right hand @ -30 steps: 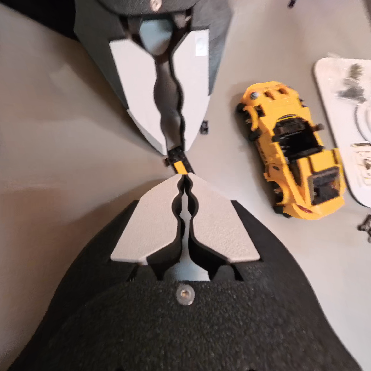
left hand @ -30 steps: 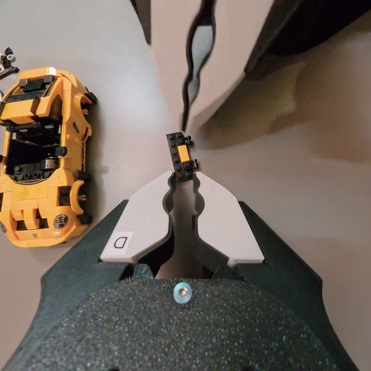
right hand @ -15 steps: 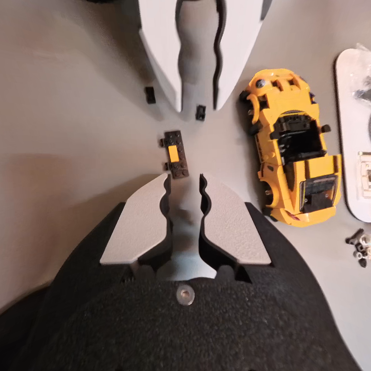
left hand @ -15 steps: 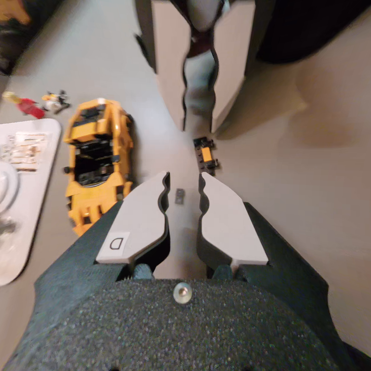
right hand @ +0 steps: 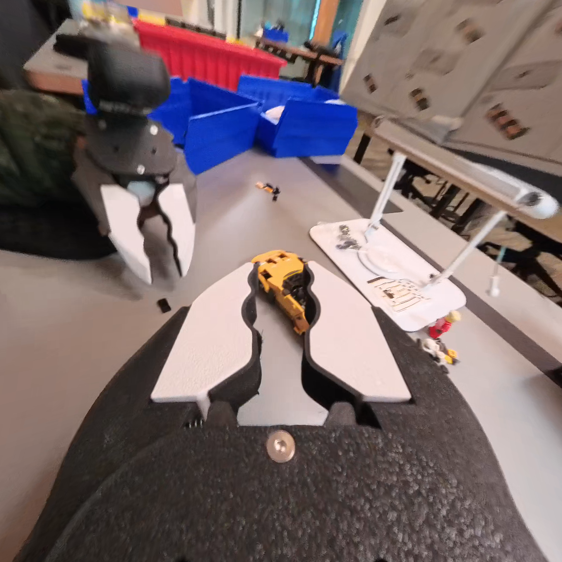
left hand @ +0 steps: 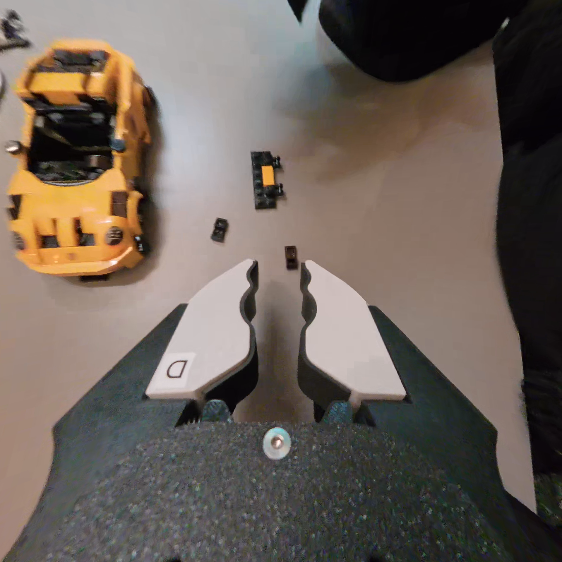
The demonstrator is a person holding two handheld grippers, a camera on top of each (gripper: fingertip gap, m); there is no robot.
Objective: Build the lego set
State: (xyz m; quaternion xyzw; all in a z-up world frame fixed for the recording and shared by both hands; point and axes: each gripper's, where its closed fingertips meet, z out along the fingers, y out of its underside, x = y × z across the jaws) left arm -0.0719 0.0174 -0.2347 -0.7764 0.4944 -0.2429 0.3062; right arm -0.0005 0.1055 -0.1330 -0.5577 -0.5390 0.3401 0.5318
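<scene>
Grey tabletop under both tools, blue bins behind. Yellow lego car, roof off with black interior showing, left of the left gripper; black plate with an orange tile just ahead, 2 small black pieces nearer its tips. Both left and right gripper jaws apart, holding nothing, car seen through the right gap.

The car was yellow with black parts; the small plate black with an orange tile; the bins blue.
</scene>
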